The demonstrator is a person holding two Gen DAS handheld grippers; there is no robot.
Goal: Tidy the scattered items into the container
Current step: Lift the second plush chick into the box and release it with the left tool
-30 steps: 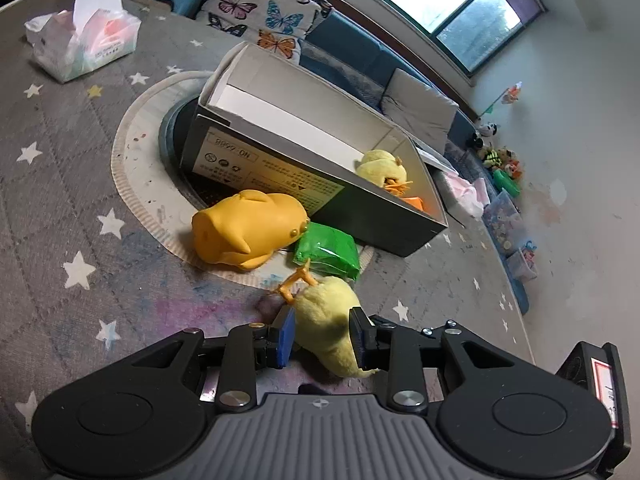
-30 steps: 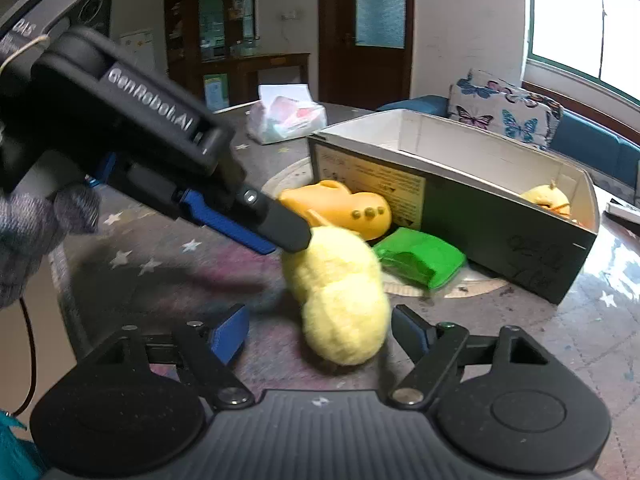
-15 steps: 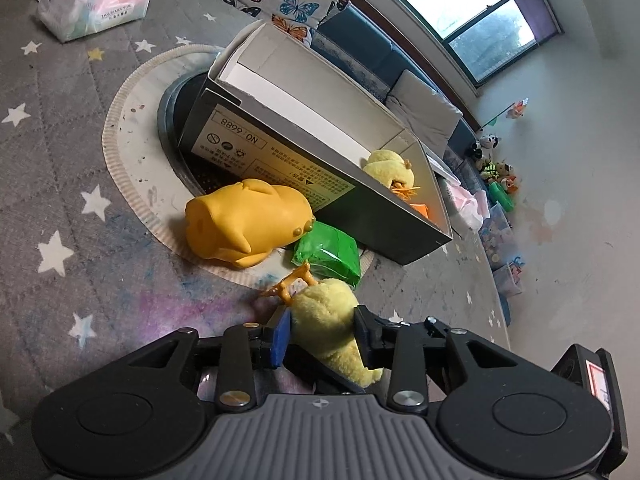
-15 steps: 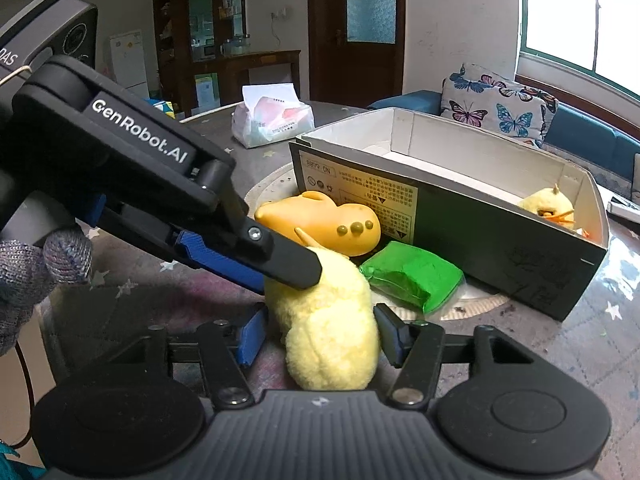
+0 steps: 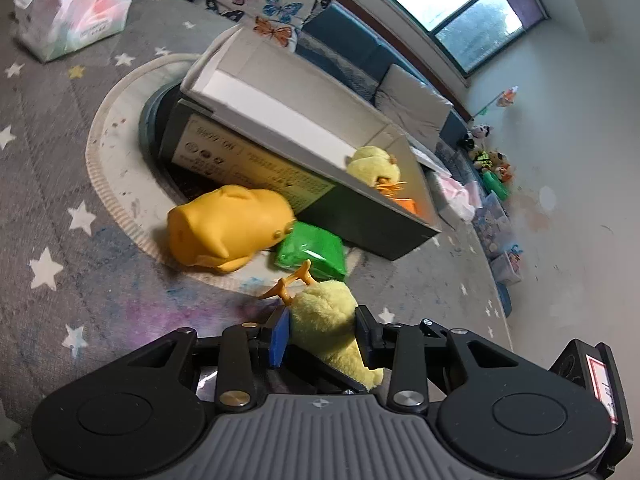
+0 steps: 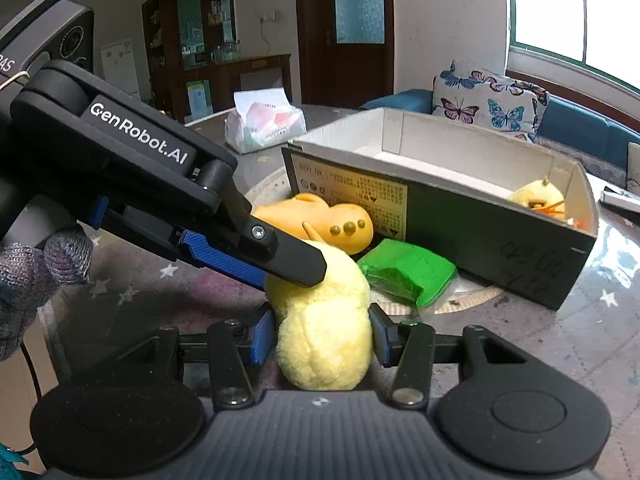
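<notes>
The right gripper (image 6: 322, 340) clamps the yellow plush chick (image 6: 324, 320) on the bench (image 6: 540, 340). The left gripper (image 5: 322, 334) brackets the same chick, its pads apparently eased off it.

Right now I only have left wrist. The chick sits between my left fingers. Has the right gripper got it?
Observer: Yes. In the right wrist view the right gripper is shut on the yellow plush chick, a pad pressed into each side.
Operator: Is the left clear of it?
Observer: Not quite. From that side, one left finger lies across the top of the chick.
</notes>
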